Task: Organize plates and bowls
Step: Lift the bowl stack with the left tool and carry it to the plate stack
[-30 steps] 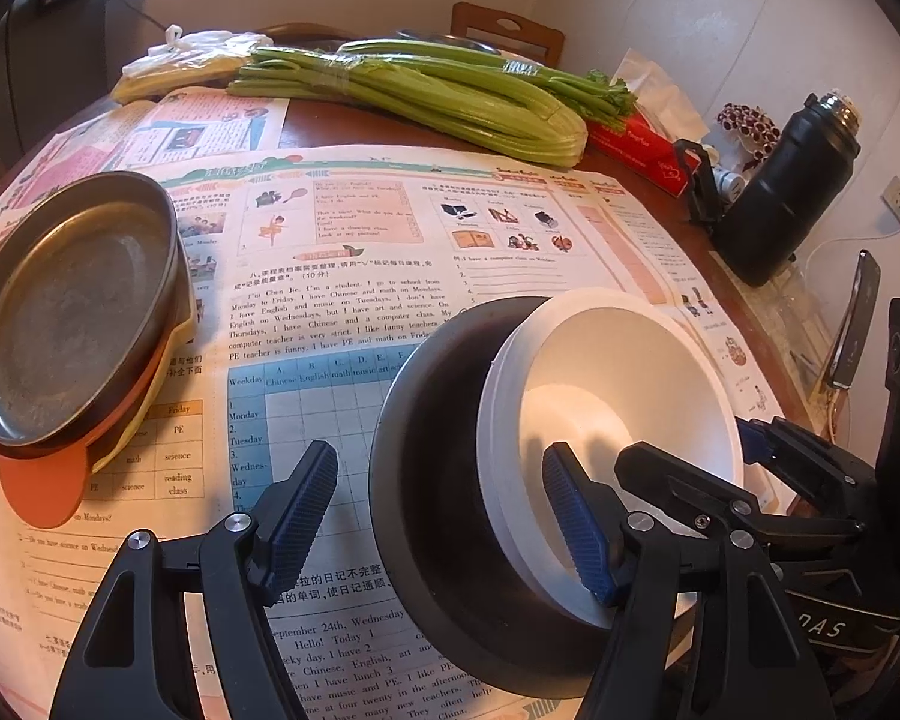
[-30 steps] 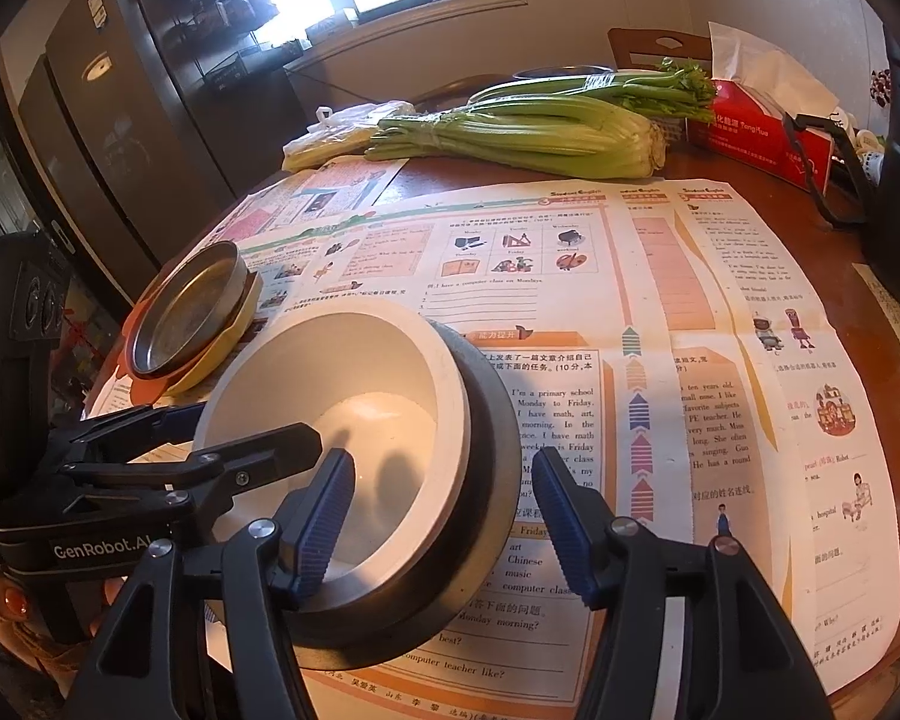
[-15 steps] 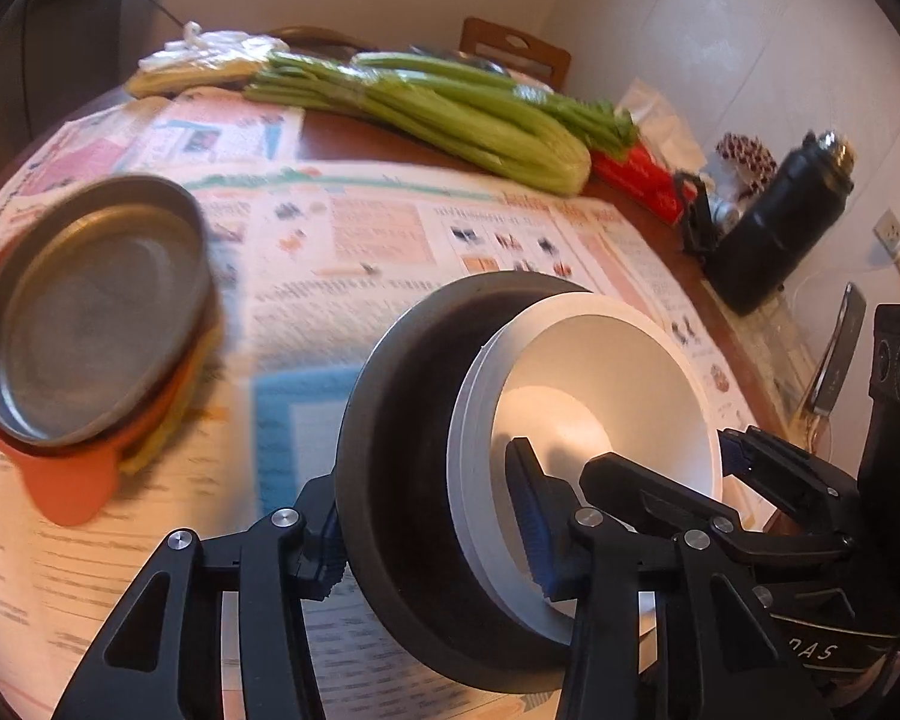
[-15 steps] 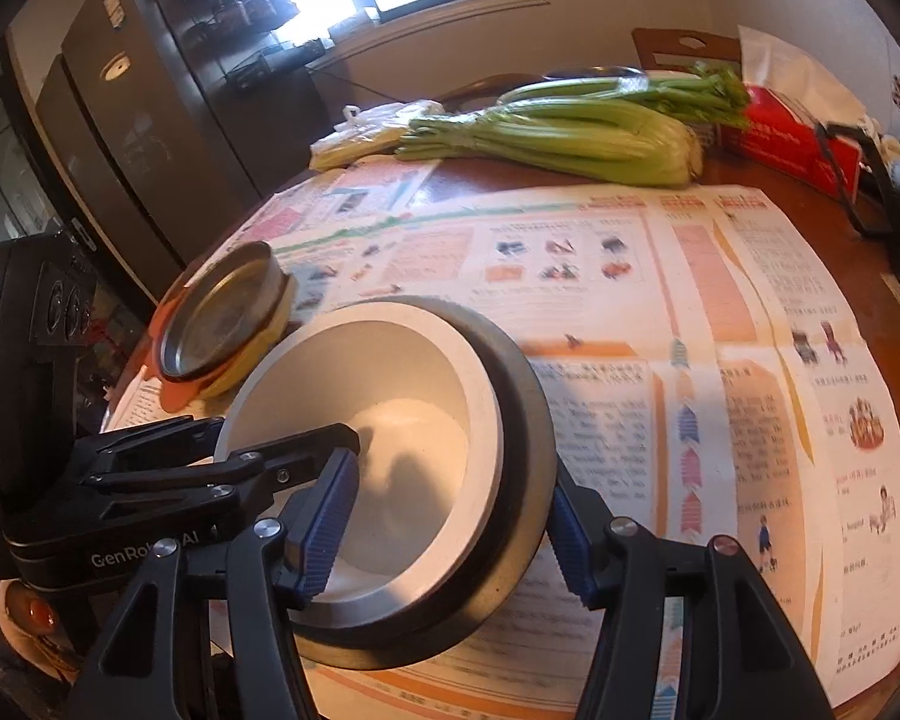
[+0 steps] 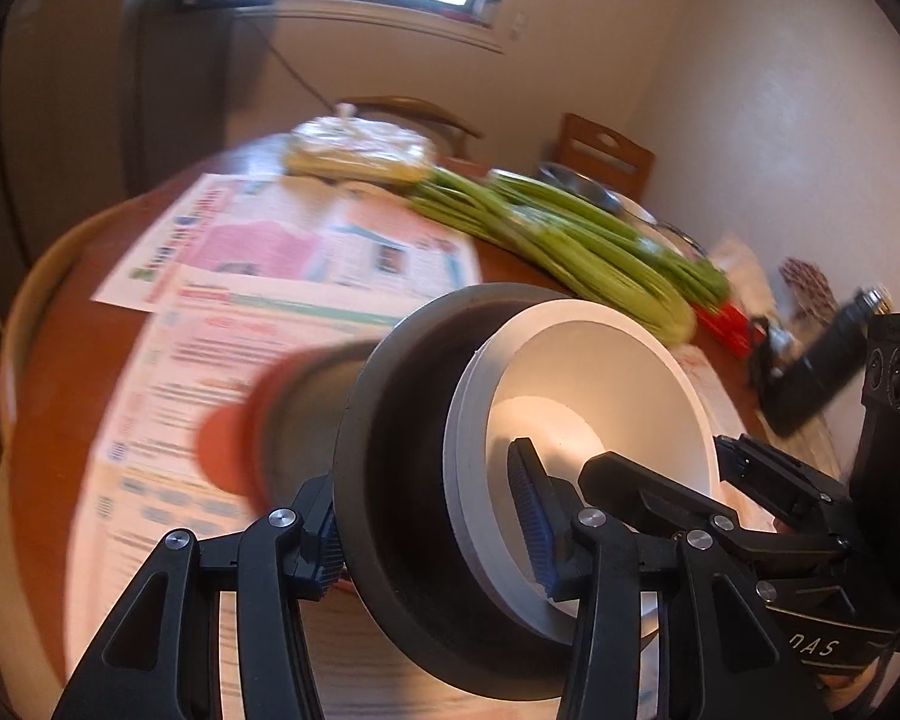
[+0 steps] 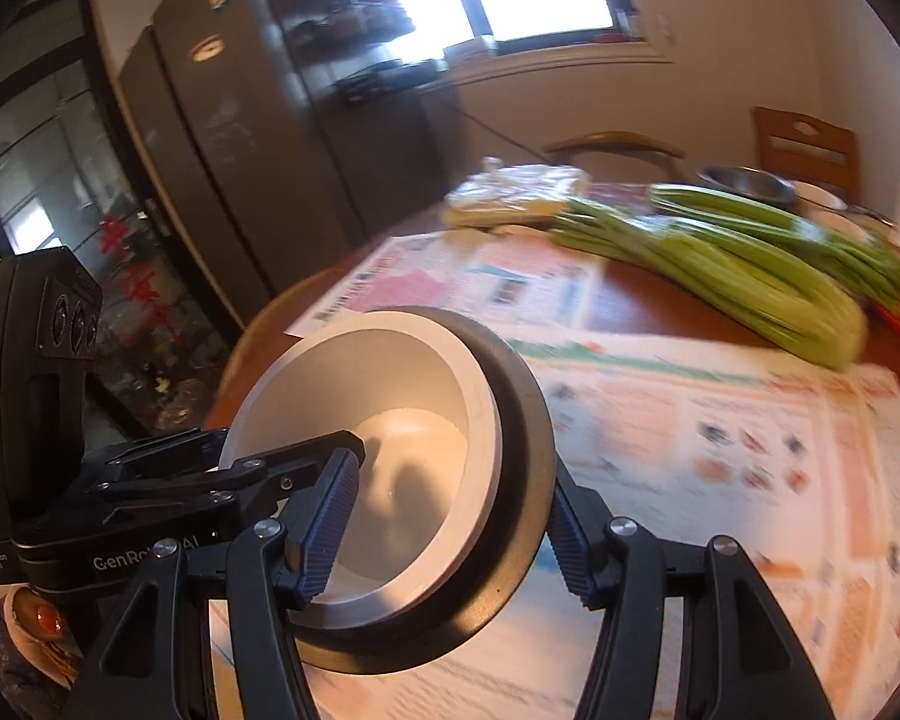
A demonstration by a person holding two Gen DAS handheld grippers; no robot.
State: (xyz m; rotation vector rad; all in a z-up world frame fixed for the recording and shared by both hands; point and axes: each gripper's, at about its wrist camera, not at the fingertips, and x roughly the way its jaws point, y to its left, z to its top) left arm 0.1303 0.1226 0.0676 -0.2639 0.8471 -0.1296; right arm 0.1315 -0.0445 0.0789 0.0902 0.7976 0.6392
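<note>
Both grippers (image 5: 429, 531) (image 6: 450, 519) clamp nested bowls (image 5: 570, 420), tilted.

White bowl (image 5: 600, 396) nests in black bowl (image 5: 402, 420); green celery (image 6: 750, 276); orange-printed newspaper (image 6: 750, 420).

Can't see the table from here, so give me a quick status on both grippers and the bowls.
Left gripper and right gripper both shut on the stacked bowls, white bowl nested in dark bowl. Stack lifted and tilted. Plate stack close behind it.
</note>
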